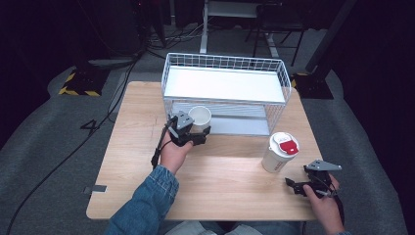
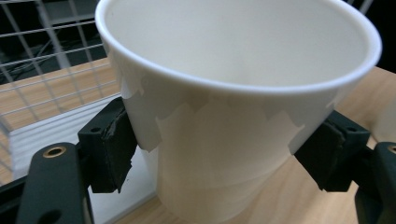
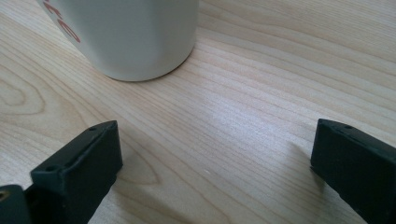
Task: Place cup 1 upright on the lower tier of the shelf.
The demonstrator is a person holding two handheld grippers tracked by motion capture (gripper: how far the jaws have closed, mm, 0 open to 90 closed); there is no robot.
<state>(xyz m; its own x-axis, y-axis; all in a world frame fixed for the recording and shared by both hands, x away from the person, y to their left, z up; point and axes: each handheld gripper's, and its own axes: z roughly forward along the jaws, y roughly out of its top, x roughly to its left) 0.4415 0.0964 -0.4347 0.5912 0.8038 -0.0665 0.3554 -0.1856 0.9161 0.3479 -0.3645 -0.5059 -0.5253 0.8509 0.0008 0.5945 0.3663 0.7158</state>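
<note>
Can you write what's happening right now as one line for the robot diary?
left gripper: shut on open paper cup | right gripper: open, empty | lidded cup: standing on table

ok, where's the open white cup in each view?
High view: open cup left of centre, at the front of the wire basket, in the left gripper.
Left gripper view: the cup is centre frame, jaws against both sides.
Right gripper view: not in it; the cup base at top left is the lidded cup.
Shared landmark: the wooden table.
</note>
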